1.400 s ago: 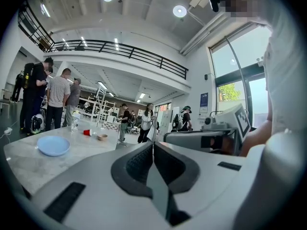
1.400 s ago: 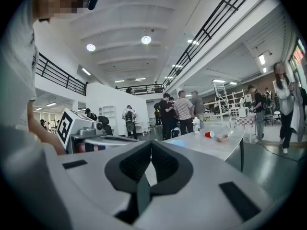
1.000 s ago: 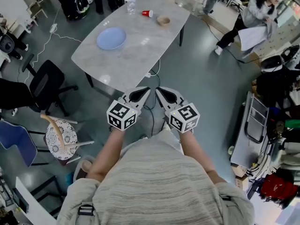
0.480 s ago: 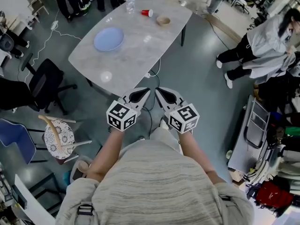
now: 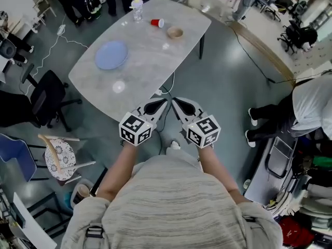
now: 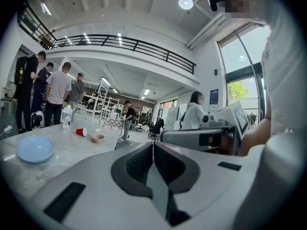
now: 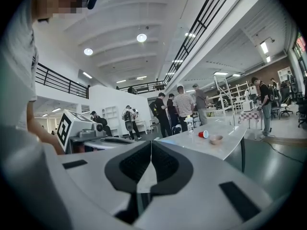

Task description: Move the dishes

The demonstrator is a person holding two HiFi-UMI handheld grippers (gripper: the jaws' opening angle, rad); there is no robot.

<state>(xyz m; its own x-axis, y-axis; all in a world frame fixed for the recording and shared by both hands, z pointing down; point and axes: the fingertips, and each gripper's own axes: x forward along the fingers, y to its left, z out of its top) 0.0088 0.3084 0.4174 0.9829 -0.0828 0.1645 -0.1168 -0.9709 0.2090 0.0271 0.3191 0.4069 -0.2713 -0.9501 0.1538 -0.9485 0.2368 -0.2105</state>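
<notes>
Two closed, empty: left hand-held gripper (image 5: 163, 101), right hand-held gripper (image 5: 175, 100); chair (image 5: 44, 90) beside table (image 5: 150, 51) holding plate (image 5: 111, 54).

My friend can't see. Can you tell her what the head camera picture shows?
From above, a person holds the left gripper and the right gripper, both shut and empty, side by side near a grey table. On it sit a blue plate, a small bowl, a red cup and a bottle.

Table (image 5: 148, 51) marble-look, glossy; plate (image 5: 111, 55) matt blue; floor (image 5: 220, 79) smooth, sheened.
</notes>
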